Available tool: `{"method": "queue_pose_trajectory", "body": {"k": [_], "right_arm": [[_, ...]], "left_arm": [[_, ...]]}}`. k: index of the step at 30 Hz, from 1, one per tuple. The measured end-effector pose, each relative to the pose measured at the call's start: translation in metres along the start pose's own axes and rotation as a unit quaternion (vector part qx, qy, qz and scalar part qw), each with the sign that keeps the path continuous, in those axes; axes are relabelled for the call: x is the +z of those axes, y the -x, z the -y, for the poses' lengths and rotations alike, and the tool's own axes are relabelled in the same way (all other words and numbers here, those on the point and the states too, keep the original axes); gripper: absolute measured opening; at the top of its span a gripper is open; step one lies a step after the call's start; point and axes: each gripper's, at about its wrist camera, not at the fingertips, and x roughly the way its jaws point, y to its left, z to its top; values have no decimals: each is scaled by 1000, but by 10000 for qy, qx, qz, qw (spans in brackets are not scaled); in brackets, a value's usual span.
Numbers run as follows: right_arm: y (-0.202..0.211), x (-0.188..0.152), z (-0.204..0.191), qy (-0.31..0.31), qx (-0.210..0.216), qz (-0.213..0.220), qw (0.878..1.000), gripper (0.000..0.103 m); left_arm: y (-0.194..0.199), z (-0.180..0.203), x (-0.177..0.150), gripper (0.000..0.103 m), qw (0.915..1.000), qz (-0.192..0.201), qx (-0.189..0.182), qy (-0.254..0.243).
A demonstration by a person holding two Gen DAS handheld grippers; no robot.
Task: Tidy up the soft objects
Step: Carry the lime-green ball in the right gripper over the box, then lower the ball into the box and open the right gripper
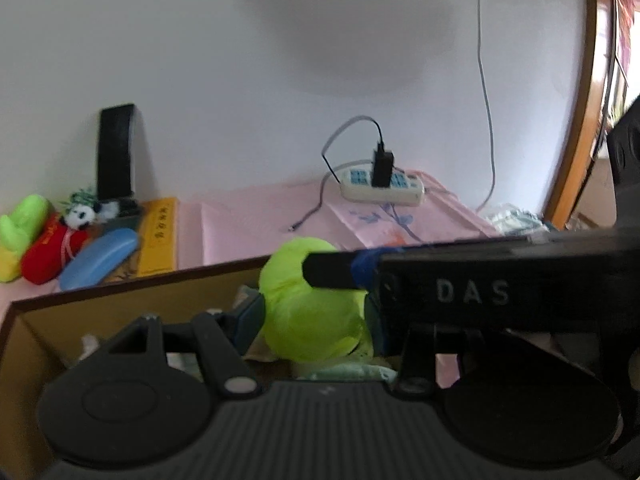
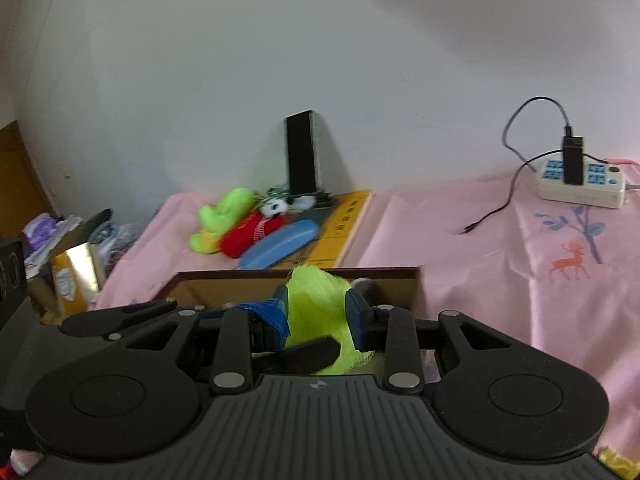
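**Both grippers hold a lime-green plush over the cardboard box**

A pink cloth printed with a deer and a branch covers the tabletop, which meets a plain white wall along its far edge. Near the front edge stands an open cardboard box, brown outside and tan inside, its long side running parallel to that edge.

The lime-green plush toy hangs over the box's opening. It is rounded and bulbous in the left wrist view, fuzzy and loosely woven in the right wrist view; its long axis cannot be told, since the grippers hide much of it.

The left gripper tilts downward toward the box, its jaws partly closed with blue-taped pads pressing the toy's sides. The right gripper tilts down likewise, its narrow jaws pinching a fold of the same green fabric between blue pads. One black finger of the right gripper crosses the left wrist view, marked with pale letters.

At the far left corner lie a second green plush, a red plush with a small panda toy, a smooth blue oblong case and a flat yellow book. A black slab leans upright against the wall. A white power strip with a black plug sits toward the far right corner.
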Motion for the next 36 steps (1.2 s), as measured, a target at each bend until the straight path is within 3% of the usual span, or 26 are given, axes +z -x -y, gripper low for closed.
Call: {"method": "queue_pose_trajectory", "body": {"k": [10, 15, 22, 30, 36], "right_arm": [[-21, -4, 16, -128, -332, 13, 9994, 16], [-25, -3, 16, -200, -374, 3, 9991, 17], [-3, -1, 15, -488, -310, 10, 9983, 17], [33, -3, 10, -717, -284, 244, 9967, 17], [58, 3, -18, -543, 193, 426, 9974, 17]], "left_arm": [[-28, 8, -5, 47, 9991, -374, 54, -215], [-26, 3, -5, 51, 9991, -427, 21, -54], [0, 8, -4, 61, 9996, -249, 82, -133], [33, 17, -4, 64, 9992, -145, 292, -242], [57, 25, -15, 65, 9983, -154, 505, -229]]}}
